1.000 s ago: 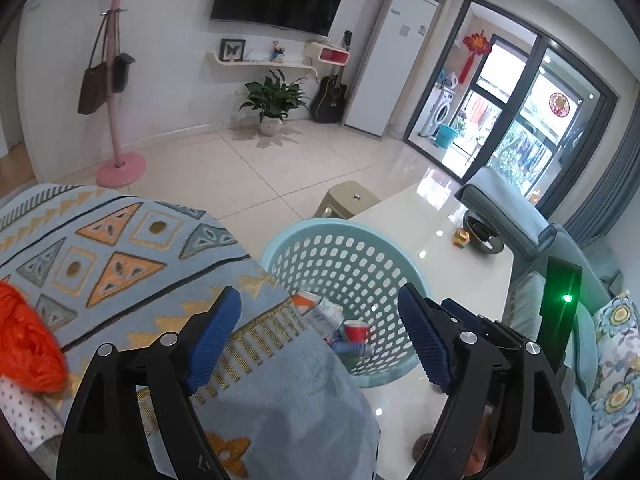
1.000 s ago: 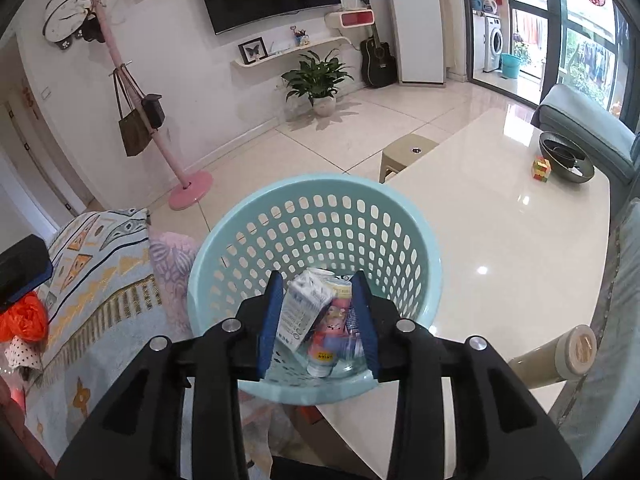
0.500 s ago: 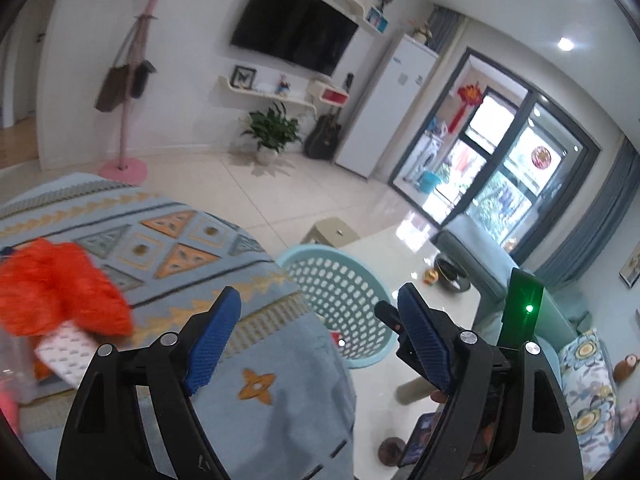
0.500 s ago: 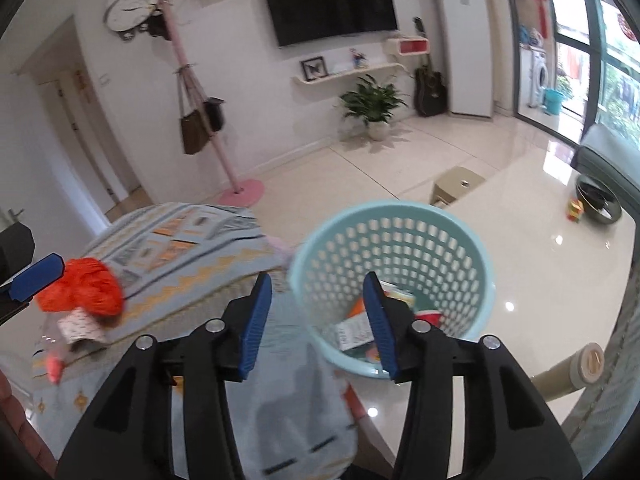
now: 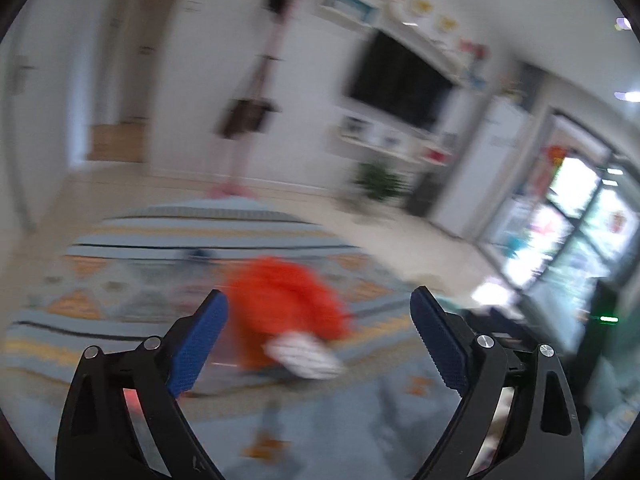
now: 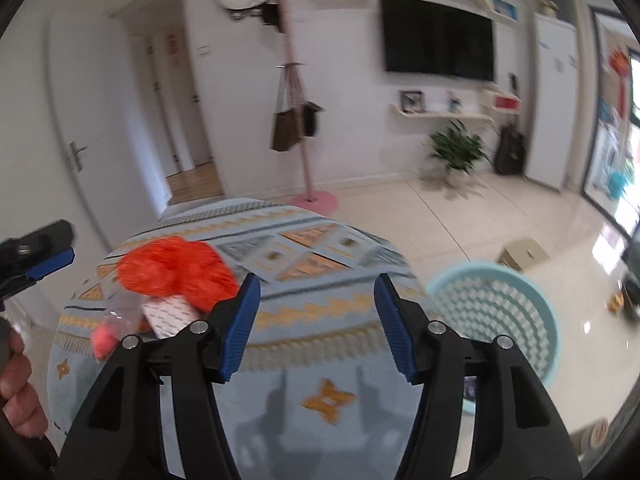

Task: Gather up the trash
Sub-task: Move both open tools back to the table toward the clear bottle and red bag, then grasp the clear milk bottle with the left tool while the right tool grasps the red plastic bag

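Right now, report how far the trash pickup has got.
Done: nothing certain; the basket stands beside the patterned cloth, its contents hidden. In hand: nothing. Left gripper and right gripper are both empty, jaws opening, aimed toward the cloth. Left: the orange bag, the white packet and a pink piece lie on the cloth.

Patterned blue cloth (image 6: 304,276) carries orange mesh bag (image 6: 172,268) and white packet (image 6: 168,314).

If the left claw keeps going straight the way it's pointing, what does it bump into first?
Most likely the orange crumpled bag, which sits between the fingers of the left claw as its jaws open with nothing in them. The picture is blurred, so depth is unclear; it might touch the patterned blanket beneath first.
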Motion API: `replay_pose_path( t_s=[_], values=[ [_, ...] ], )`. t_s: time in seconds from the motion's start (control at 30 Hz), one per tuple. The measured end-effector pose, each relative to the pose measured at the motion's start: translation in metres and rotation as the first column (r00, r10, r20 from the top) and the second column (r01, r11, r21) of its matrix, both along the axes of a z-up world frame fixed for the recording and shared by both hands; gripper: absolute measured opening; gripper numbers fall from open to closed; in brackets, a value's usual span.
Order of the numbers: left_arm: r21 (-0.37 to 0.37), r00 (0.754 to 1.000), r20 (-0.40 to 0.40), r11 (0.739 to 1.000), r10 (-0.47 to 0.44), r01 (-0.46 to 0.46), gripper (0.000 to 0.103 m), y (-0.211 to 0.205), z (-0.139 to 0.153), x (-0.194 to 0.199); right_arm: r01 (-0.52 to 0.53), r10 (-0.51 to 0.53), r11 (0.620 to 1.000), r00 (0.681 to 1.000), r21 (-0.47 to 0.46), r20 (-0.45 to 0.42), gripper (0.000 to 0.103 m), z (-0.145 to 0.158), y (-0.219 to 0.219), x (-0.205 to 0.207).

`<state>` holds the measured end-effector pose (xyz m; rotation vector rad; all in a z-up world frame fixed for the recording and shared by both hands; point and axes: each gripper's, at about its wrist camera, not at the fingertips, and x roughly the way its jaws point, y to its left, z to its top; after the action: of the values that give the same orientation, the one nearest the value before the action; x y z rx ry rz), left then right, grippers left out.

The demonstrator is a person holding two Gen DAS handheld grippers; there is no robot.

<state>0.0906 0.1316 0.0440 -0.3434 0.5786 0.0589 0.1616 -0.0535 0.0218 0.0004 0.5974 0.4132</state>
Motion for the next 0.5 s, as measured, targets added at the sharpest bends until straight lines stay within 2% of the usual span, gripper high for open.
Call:
replay_pose_path(
  t_s=[0.07,0.17,0.37,0.5],
  values=[
    [0.046,0.995,-0.023,0.995,0.092,-0.091,0.09,0.018,-0.007,0.003,-0.041,0.041,0.999,0.999,-0.01,0.018,0.056,0.001,0.021,0.002],
    [0.069,0.984,-0.078,0.986,0.158,-0.153,0.09,0.041,-0.025,0.015,-0.102,0.103,0.994,0.994,-0.03,0.027,0.056,0.0,0.052,0.008],
    [0.038,0.971,-0.187,0.988,0.151,-0.147,0.089,0.057,-0.06,0.049,-0.16,0.159,0.986,0.987,-0.039,-0.023,0.056,-0.014,0.094,0.036],
    [0.015,0.964,-0.238,0.993,0.118,-0.118,0.081,0.058,-0.081,0.064,-0.169,0.167,0.985,0.984,-0.034,-0.061,0.056,-0.033,0.111,0.051]
  ],
)
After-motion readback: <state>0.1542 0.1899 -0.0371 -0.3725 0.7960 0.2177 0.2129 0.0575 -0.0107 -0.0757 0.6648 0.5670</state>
